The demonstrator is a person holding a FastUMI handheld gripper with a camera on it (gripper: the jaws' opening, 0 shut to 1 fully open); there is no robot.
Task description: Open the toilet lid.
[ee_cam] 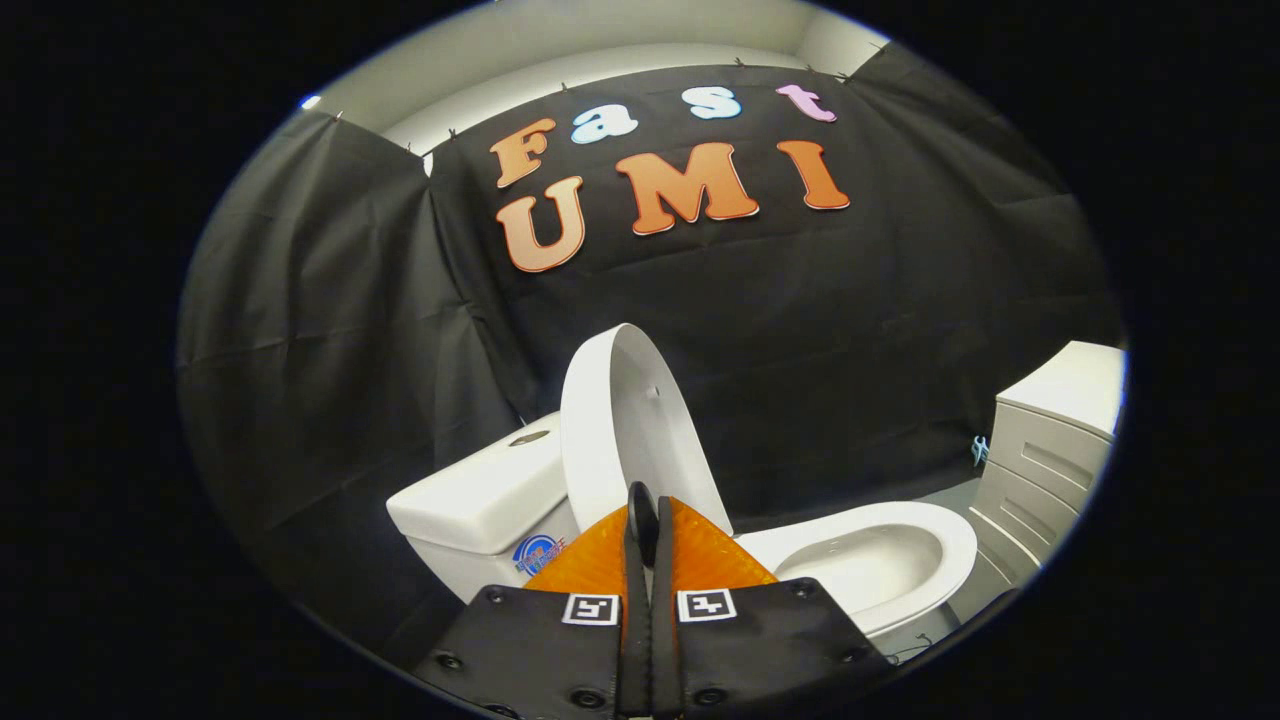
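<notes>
- toilet lid [625,420] is up, standing near upright, leaning back toward the tank [480,500]
- lid's inner face points out over the bowl, small bumper visible on it
- gripper [643,515] fingers are pressed together, no gap visible between them, nothing clamped
- fingertips sit at the lower edge of the raised lid, overlapping it in the gripper view; cannot tell if they actually touch it
- seat [915,530] is down on the bowl [865,565], bowl interior is exposed, lies ahead and right of the fingers
- tank sits left of the lid and beyond the fingers, flush button [528,438] on top, round sticker [535,552] on its front face
- white cabinet [1050,440] with drawers stands right of the toilet, near the bowl but apart from it
- small light blue clip-like thing [980,450] on the wall cloth just beside the cabinet, too small to tell what it is
- black cloth wall [850,330] runs behind everything
</notes>
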